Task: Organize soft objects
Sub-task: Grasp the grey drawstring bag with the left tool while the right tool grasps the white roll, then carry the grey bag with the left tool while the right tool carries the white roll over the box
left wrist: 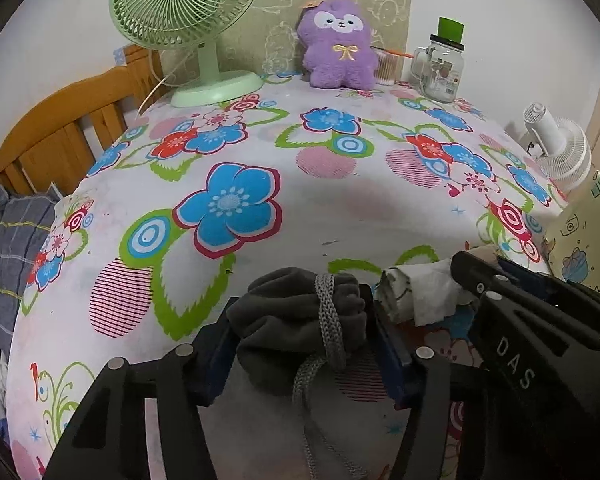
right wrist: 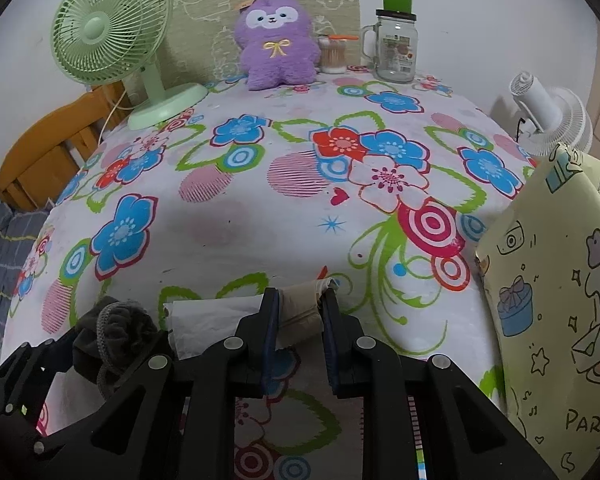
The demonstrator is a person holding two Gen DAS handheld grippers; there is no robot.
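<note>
Left gripper fingers are clamping a grey drawstring pouch; right gripper is pinching a beige fabric roll narrow. White tissue is lying between both. Flowered tablecloth is stretching open ahead of the fingertips; yellow gift bag is crowding the right edge, fan and purple plush sitting far back.

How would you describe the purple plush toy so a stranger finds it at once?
Look to the far edge of the flowered table cover. Between the green fan and the glass jar sits the purple plush toy, the only furry thing, with a white face and a yellow bow.
</note>
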